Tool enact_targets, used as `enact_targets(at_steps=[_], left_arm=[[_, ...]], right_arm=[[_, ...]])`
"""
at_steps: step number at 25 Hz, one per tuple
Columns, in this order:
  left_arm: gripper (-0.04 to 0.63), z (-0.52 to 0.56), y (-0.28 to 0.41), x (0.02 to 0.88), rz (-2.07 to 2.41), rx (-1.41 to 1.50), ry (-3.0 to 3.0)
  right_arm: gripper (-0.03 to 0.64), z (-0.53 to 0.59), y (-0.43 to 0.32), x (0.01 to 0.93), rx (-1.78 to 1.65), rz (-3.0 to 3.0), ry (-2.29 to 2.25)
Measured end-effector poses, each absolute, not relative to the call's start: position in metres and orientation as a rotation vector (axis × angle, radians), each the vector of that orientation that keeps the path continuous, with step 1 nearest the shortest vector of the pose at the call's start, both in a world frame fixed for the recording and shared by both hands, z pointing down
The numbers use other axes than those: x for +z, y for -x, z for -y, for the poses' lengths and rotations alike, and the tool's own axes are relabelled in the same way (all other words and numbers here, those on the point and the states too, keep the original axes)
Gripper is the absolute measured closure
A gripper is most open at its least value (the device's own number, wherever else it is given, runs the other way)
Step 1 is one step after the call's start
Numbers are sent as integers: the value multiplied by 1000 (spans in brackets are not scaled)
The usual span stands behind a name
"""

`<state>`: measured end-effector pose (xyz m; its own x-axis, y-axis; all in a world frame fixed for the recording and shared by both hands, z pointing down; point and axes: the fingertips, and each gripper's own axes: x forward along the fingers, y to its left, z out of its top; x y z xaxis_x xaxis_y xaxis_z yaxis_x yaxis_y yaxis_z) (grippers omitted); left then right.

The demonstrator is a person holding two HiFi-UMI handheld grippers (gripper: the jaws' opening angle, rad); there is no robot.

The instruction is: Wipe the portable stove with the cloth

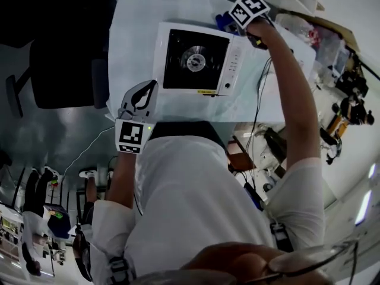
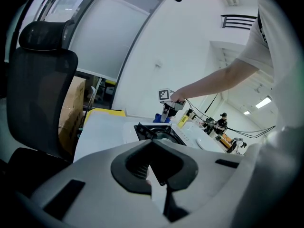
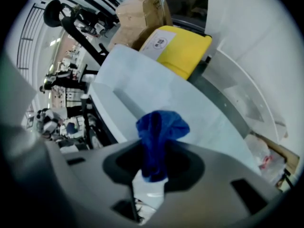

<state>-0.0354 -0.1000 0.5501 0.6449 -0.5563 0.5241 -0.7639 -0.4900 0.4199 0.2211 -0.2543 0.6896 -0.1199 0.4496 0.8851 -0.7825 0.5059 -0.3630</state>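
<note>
On a white table [image 1: 133,22], the right gripper [image 1: 233,24] is pinching the cloth [image 3: 159,137] beside the stove's [image 1: 196,58] upper-right corner; the left gripper [image 1: 149,89] is pressing its jaws together.

Left gripper [image 2: 153,146] fingers together, portable stove [image 2: 157,132] beyond, black chair [image 2: 40,89] left.

White portable stove [image 1: 199,61], black burner top up, sits flat by the table's [image 1: 133,52] near edge; the bunched blue cloth [image 3: 160,127] is pinched in the right gripper [image 3: 153,172].
</note>
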Motion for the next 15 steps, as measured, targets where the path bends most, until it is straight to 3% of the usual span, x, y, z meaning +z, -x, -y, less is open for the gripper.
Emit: enact_targets(at_steps=[15], left_arm=[[565, 94, 55, 552, 1078, 375, -2194]], right_arm=[[489, 260, -143, 682, 1075, 1398, -276]])
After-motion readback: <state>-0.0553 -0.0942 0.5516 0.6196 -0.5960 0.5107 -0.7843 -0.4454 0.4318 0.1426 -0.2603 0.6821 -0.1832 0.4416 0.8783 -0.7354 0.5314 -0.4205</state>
